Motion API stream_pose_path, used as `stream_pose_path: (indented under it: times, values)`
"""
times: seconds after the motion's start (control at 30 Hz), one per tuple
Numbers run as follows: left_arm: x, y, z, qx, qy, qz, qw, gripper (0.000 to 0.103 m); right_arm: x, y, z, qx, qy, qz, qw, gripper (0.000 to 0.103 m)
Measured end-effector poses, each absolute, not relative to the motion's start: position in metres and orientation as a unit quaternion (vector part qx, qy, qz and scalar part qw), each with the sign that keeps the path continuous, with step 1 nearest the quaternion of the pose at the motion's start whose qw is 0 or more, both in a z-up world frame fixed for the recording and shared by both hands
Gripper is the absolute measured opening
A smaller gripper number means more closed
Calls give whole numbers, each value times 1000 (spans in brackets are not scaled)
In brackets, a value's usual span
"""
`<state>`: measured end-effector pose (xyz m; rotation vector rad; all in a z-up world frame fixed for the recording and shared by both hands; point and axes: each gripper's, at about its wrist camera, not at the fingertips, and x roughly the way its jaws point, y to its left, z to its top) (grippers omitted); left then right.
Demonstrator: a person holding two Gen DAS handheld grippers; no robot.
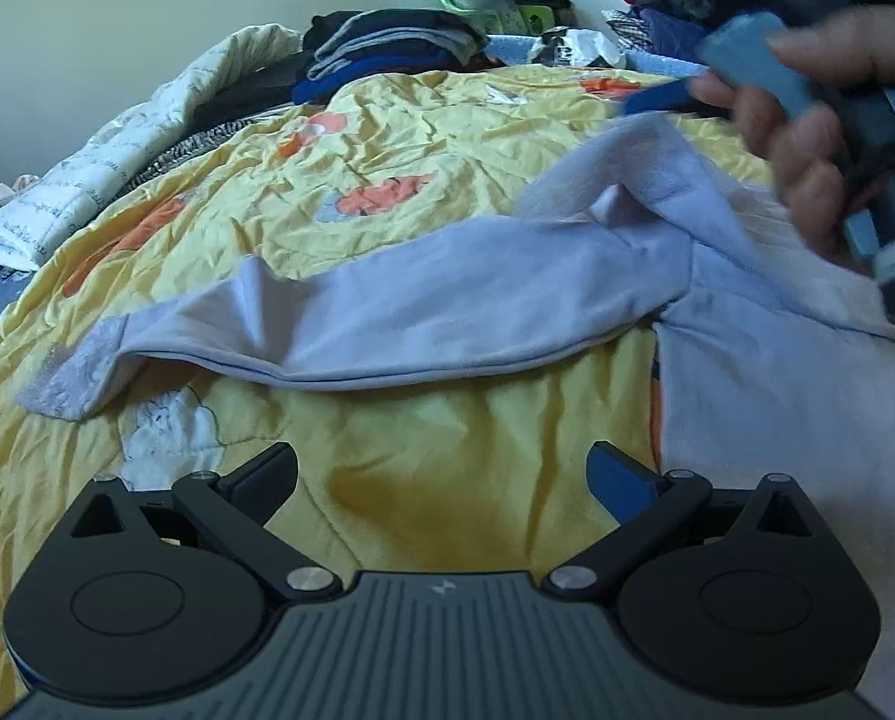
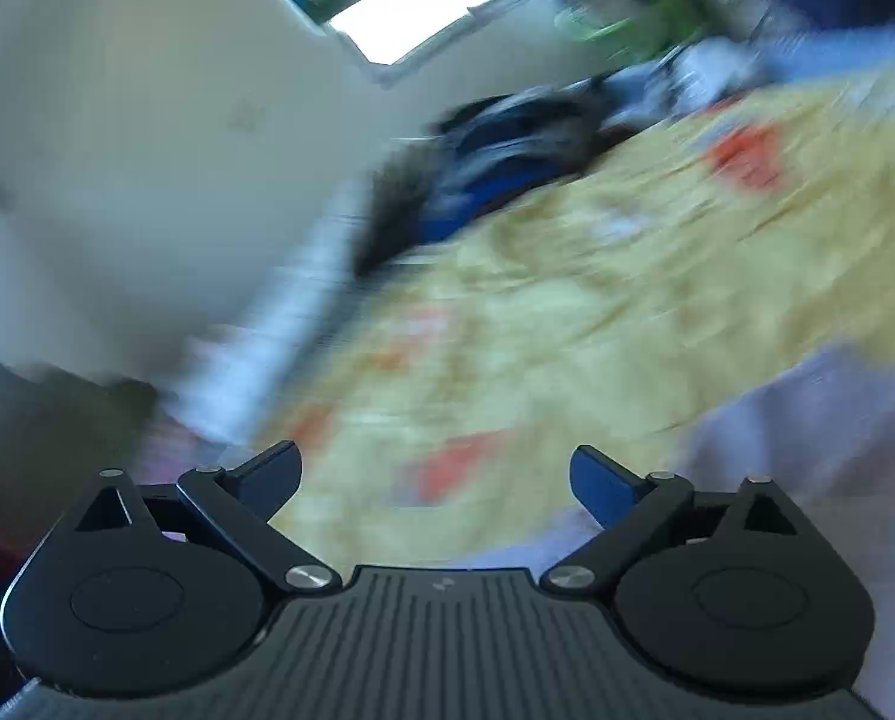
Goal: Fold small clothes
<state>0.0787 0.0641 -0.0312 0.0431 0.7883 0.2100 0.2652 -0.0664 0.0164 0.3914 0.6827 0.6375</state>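
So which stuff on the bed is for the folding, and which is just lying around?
For the folding:
- light blue top, spread across the quilt with one sleeve stretched out
- left gripper, jaws open and empty
- right gripper, jaws open and empty

Just lying about:
- yellow quilt
- pile of dark clothes
- white padded blanket

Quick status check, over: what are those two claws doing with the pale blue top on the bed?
Left gripper open, empty. Right gripper open, empty. Light blue top half spread on yellow quilt, sleeve stretched out, not yet folded. Nothing in the way.
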Motion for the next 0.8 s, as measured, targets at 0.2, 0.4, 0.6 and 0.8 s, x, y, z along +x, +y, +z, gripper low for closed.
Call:
stream_pose_path:
  times: [0.2,0.4,0.6,0.8]
  values:
    - [81,70,-33,8,388,103,916,103,274,-95,2,198,363,267,871,99]
    - [90,68,-25,12,377,96,921,103,266,-128,-18,375,376,361,767,102]
    - [100,66,-20,17,374,95,923,103,261,-126,-6,387,379,385,747,102]
    - [126,66,-6,-5,362,84,928,103,262,-106,5,346,380,404,757,102]
